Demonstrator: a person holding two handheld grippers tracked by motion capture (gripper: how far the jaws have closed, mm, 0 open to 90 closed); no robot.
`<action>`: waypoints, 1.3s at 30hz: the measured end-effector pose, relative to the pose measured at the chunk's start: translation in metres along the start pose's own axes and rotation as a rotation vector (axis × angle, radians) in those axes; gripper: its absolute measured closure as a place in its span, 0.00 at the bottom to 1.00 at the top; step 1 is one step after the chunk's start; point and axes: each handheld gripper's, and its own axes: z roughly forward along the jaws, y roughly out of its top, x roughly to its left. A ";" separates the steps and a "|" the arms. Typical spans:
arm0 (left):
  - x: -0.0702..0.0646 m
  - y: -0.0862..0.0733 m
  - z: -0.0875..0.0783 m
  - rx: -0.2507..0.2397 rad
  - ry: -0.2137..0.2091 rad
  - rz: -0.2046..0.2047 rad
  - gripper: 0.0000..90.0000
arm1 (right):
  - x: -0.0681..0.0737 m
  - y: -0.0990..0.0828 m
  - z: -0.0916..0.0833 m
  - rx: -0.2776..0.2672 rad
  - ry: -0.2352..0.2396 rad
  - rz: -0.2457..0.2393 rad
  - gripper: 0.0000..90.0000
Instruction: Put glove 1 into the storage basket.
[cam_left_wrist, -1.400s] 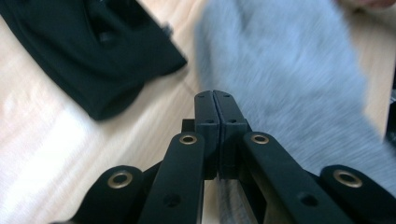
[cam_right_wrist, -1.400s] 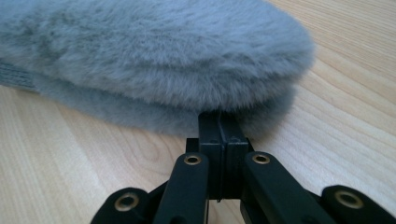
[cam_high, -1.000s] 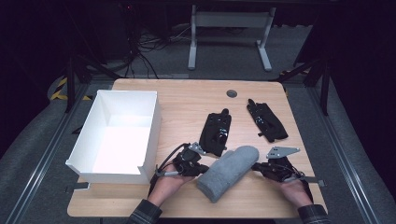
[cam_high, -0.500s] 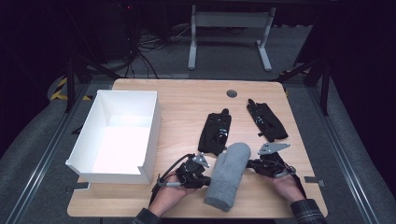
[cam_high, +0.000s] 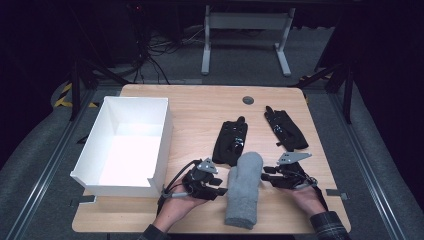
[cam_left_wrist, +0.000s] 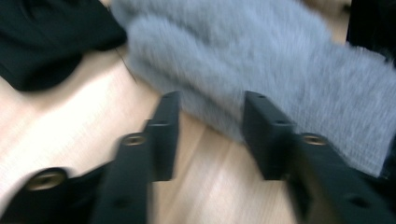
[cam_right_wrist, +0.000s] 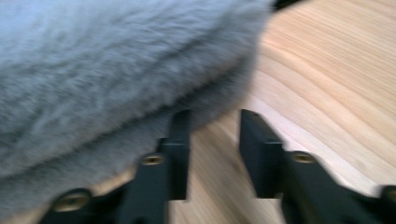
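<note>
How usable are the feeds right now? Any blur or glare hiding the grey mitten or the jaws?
High view: sharp on the table, dark beyond it; the white box glares inside. Left gripper view: smeared, yet the grey mitten and the parted jaws of the left gripper read clearly. Right gripper view: soft too; the right gripper stands open beside the mitten.

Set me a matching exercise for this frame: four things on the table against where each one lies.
Things:
1. grey mitten
2. white box
3. left black glove
4. right black glove

Places:
A. left part of the table
B. farthest right, near the back
C. front edge, between the two grippers
D. just behind the mitten's tip

Pairs: 1-C, 2-A, 3-D, 4-B
</note>
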 end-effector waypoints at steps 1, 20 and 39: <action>0.001 0.006 0.001 -0.020 0.002 0.006 0.47 | -0.003 -0.002 -0.003 -0.004 -0.028 0.017 0.53; 0.006 0.051 0.055 0.014 0.059 0.033 0.05 | -0.010 -0.022 -0.012 -0.003 -0.055 -0.006 0.21; 0.015 0.035 0.087 0.108 -0.042 -0.018 0.12 | -0.006 -0.025 -0.009 -0.010 -0.083 -0.059 0.18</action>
